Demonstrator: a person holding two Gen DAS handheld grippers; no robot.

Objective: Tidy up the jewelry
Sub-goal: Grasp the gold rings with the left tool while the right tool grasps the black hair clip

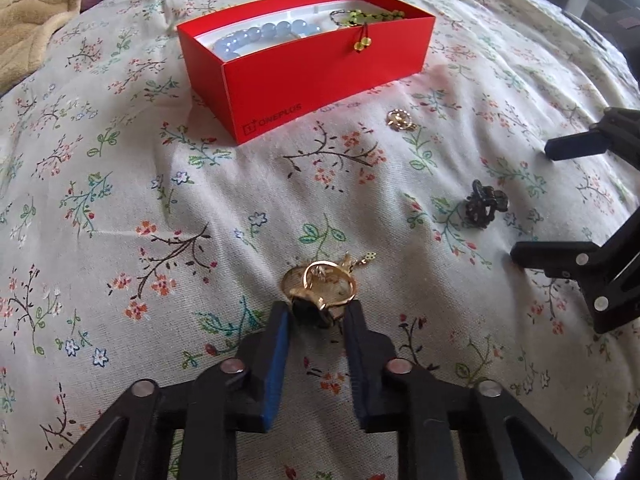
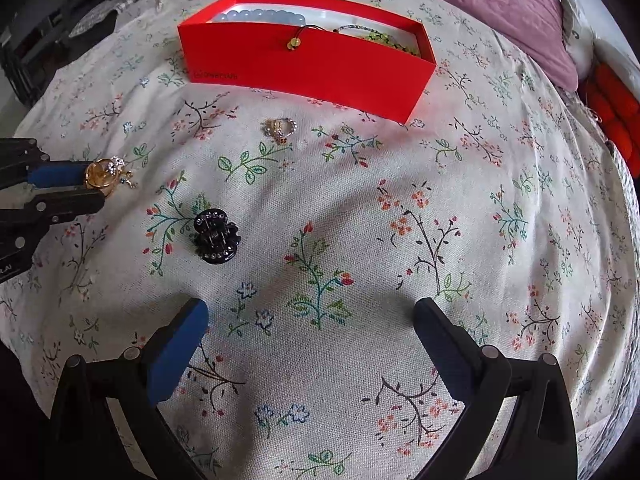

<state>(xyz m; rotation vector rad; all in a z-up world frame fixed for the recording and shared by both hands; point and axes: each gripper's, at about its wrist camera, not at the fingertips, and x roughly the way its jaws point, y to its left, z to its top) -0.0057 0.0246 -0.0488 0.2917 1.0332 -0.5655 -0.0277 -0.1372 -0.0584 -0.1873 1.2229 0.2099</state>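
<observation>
Left wrist view: the left tool (image 1: 316,312) has its blue-padded jaws drawn narrow around a cluster of gold rings with a dark stone (image 1: 320,292), both pads touching it as it lies on the floral-print bedspread (image 1: 160,208). Beyond the tool stands an open red cardboard box (image 1: 320,76) holding a pale blue bead bracelet (image 1: 264,36) and a green bead strand (image 1: 364,18), whose yellow end beads hang over the near wall. Right of the tool lies a small black claw hair clip (image 1: 484,204); a small gold ring cluster (image 1: 400,119) sits nearer the box.

Right wrist view: the right tool (image 2: 312,320) stands wide, nothing between its jaws, with the clip ahead to its left.
</observation>
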